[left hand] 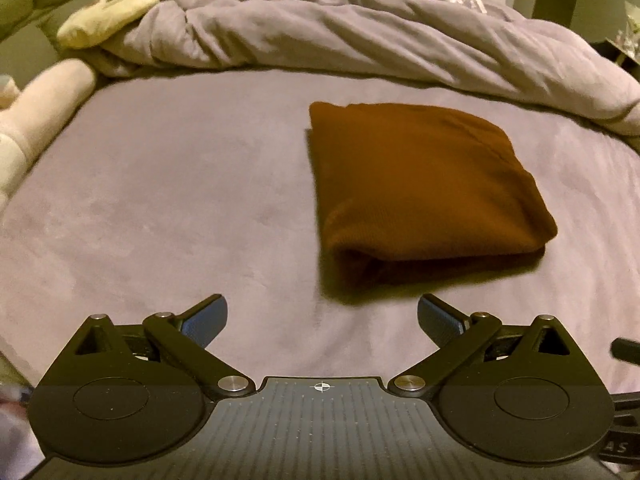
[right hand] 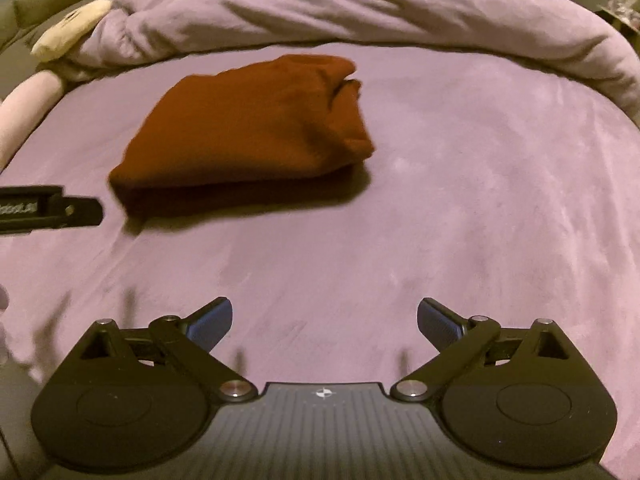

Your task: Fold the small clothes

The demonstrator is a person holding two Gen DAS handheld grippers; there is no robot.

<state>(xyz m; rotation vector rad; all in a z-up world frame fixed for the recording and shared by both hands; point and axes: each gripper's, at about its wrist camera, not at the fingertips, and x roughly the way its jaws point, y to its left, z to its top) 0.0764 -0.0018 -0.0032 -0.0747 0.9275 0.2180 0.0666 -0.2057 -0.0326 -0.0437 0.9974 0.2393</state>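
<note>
A rust-brown garment (left hand: 420, 184) lies folded into a thick rectangle on the purple bed sheet (left hand: 180, 208). My left gripper (left hand: 322, 312) is open and empty, just short of the garment's near edge. In the right wrist view the same garment (right hand: 248, 132) lies ahead and to the left. My right gripper (right hand: 324, 316) is open and empty, well back from it over bare sheet (right hand: 480, 200). The left gripper's body (right hand: 52, 210) shows at the left edge of the right wrist view.
A bunched purple duvet (left hand: 360, 36) runs along the far side of the bed. A cream plush toy (left hand: 108, 14) and a pale pink plush (left hand: 44, 96) lie at the far left. Cupboard doors stand behind the bed.
</note>
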